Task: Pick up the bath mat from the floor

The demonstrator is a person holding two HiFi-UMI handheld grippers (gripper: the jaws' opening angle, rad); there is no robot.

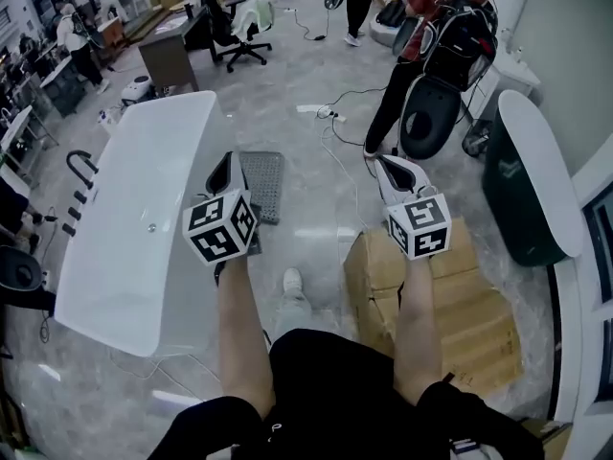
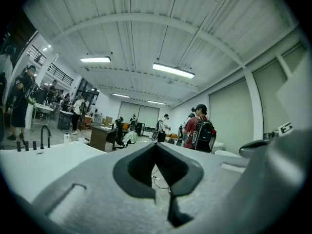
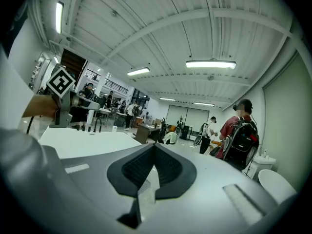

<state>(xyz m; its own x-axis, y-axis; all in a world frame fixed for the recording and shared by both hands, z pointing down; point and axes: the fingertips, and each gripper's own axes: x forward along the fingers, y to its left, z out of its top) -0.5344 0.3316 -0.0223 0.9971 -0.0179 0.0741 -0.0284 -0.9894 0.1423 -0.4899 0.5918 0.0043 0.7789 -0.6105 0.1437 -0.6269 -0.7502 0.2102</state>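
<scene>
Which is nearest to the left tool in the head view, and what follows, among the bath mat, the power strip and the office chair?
1. The bath mat, on the floor just right of the left tool.
2. The power strip, farther out on the floor, to the right.
3. The office chair, far back, near the view's top.

No lettering, number or brand can be read in any view. Black-and-white square marker patterns are borne on the cubes of the left gripper [image 1: 228, 161] and right gripper [image 1: 383, 164]; no characters are held in them. Near right, no print is made out on the cardboard boxes [image 1: 450, 305]. Far right, a pale mark on the dark green unit [image 1: 517, 209] is too small to be read.
</scene>
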